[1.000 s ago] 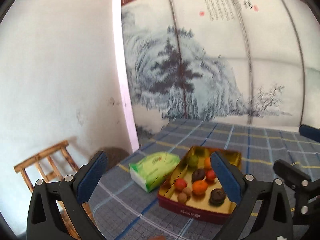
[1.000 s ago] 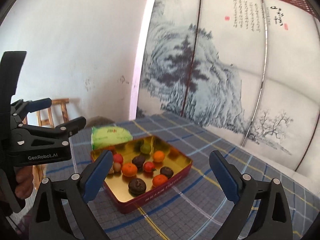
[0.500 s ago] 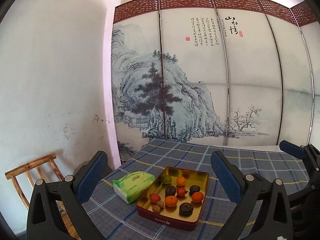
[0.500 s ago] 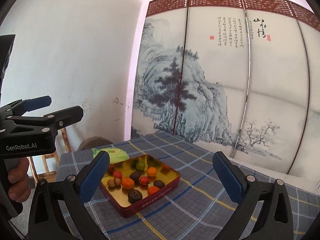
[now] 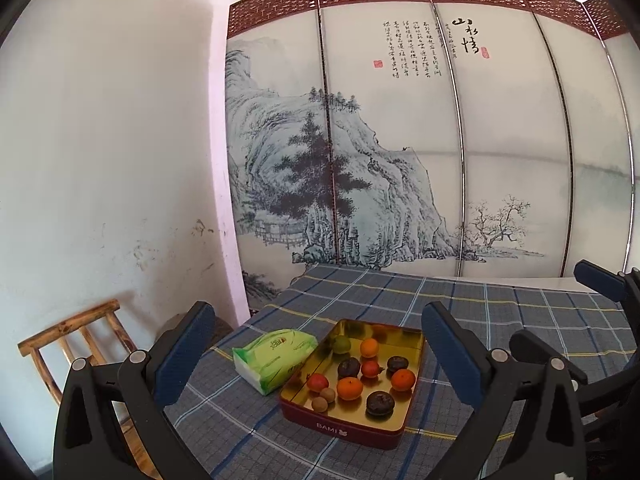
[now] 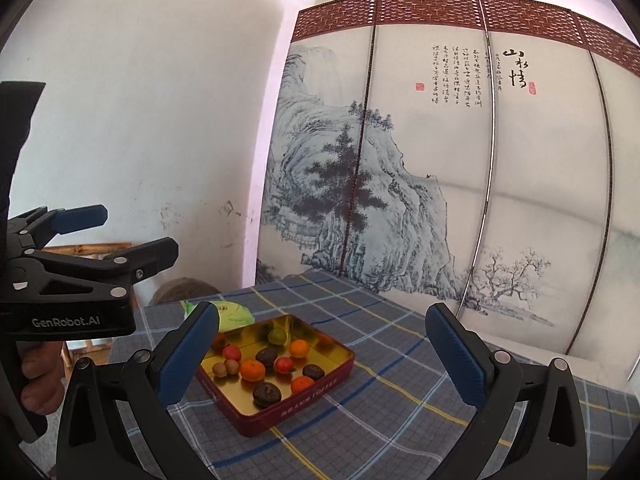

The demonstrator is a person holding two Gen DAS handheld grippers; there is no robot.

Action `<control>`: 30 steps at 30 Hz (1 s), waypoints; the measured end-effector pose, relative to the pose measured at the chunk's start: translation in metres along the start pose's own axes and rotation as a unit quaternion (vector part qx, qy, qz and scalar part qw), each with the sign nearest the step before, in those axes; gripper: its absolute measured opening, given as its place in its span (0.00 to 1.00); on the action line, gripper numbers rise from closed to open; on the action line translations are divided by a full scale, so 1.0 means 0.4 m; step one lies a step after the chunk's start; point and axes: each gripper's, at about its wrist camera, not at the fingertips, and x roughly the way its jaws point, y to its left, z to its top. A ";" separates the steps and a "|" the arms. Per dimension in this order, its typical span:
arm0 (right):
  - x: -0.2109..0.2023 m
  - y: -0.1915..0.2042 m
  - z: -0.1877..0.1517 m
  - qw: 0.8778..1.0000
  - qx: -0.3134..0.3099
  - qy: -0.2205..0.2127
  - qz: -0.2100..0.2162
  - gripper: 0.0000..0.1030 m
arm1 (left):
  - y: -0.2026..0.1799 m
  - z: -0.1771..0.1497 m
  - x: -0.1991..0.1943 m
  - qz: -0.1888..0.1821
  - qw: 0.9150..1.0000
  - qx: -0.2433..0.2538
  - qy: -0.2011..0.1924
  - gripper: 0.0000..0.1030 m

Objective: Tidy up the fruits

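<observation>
A red tin with a gold inside (image 5: 394, 334) (image 6: 344, 354) stands on a blue checked tablecloth. It holds several small fruits: oranges (image 5: 349, 388) (image 6: 253, 370), dark round fruits (image 5: 380, 403) (image 6: 266, 394), red ones (image 5: 318, 382), a green one (image 5: 342, 345) (image 6: 277, 335) and small brown ones (image 5: 320, 404). My left gripper (image 5: 316, 350) is open and empty, held above and before the tin. My right gripper (image 6: 322, 344) is open and empty, also short of the tin. The left gripper shows in the right wrist view (image 6: 116, 236).
A green tissue pack (image 5: 276, 354) (image 6: 234, 312) lies left of the tin. A wooden stool (image 5: 76, 334) stands by the white wall at the left. A painted folding screen (image 5: 400, 160) stands behind the table.
Both grippers have drawn back and up from the tin, which now looks smaller and lower in both views. Both stay open.
</observation>
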 end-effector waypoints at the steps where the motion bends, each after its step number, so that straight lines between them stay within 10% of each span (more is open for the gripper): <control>1: 0.000 0.000 -0.001 1.000 -0.001 0.000 0.000 1.00 | 0.001 -0.002 0.002 0.000 1.000 -0.001 0.002 0.99; 30: 0.014 0.003 -0.020 1.000 -0.006 0.020 0.011 1.00 | 0.017 -0.032 0.020 0.002 1.000 0.000 0.024 0.99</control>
